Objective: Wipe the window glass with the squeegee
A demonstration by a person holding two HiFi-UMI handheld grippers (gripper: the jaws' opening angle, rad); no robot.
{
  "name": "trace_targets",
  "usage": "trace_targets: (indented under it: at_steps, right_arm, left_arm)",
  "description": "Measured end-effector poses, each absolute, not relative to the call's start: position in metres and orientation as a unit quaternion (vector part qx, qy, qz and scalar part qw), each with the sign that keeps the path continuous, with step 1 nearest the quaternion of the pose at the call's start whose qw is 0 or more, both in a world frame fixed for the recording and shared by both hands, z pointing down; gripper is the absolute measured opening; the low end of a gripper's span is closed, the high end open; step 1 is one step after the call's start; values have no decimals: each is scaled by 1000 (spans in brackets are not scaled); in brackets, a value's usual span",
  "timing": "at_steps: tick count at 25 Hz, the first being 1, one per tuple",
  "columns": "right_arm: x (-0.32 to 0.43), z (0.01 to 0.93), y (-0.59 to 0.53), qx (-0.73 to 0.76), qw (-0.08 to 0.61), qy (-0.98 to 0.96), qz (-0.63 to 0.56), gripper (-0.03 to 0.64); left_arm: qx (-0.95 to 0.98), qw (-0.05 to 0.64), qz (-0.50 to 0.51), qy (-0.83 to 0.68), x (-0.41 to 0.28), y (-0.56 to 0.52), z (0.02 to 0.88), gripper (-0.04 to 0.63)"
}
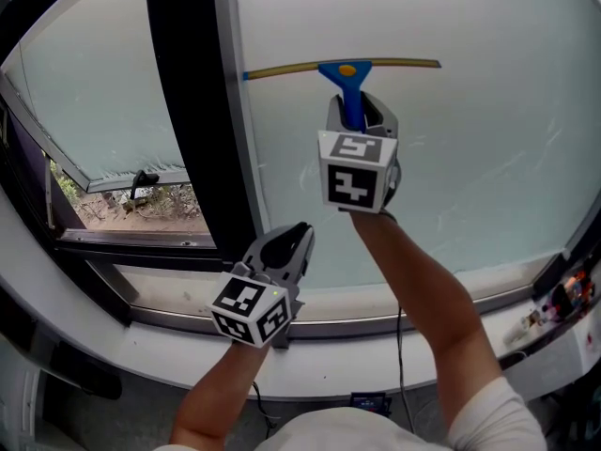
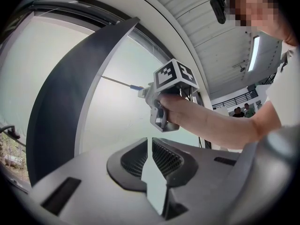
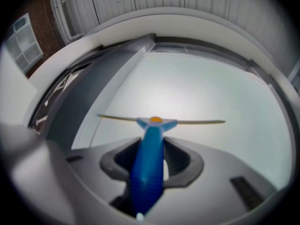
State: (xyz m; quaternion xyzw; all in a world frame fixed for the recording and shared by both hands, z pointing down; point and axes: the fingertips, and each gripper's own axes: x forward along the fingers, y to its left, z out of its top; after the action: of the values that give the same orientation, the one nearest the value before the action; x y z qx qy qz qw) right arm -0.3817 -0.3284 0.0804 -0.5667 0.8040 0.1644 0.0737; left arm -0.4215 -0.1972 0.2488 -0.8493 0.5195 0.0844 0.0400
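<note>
- Pinched in the right gripper (image 1: 357, 111): the blue plastic handle of the squeegee (image 1: 343, 68), with the jaws tight on both sides of it.
- Runs straight out from those jaws and up the pale frosted window glass (image 1: 470, 158). Thin yellowish blade lying crosswise and roughly level, high on the pane. Looks to be against the glass, though contact cannot be confirmed.
- Probably calls for a pull straight down along the handle's line, with the blade held level.
- Pressed together on nothing: the left gripper (image 1: 299, 233), low by the white window sill (image 1: 423, 303), well below the squeegee and the farther of the two from it.
- Just beside the blade's left tip: the wide black upright frame post (image 1: 183, 111). Likely to be knocked by any leftward drift.
- Beyond the post, an open side pane (image 1: 103, 92) with bare earth below it.
- At the lower right of the sill, a small clutter of wires (image 1: 563, 294), well apart from the stroke path.
</note>
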Motion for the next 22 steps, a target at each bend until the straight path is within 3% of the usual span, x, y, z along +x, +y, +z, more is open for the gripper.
trace_targets:
  at_steps: [22]
  right_arm:
    - [-381,130,-329,-559,61,814,148,155]
  left_arm:
    - [-847,10,81,526,-424,-194,277,52]
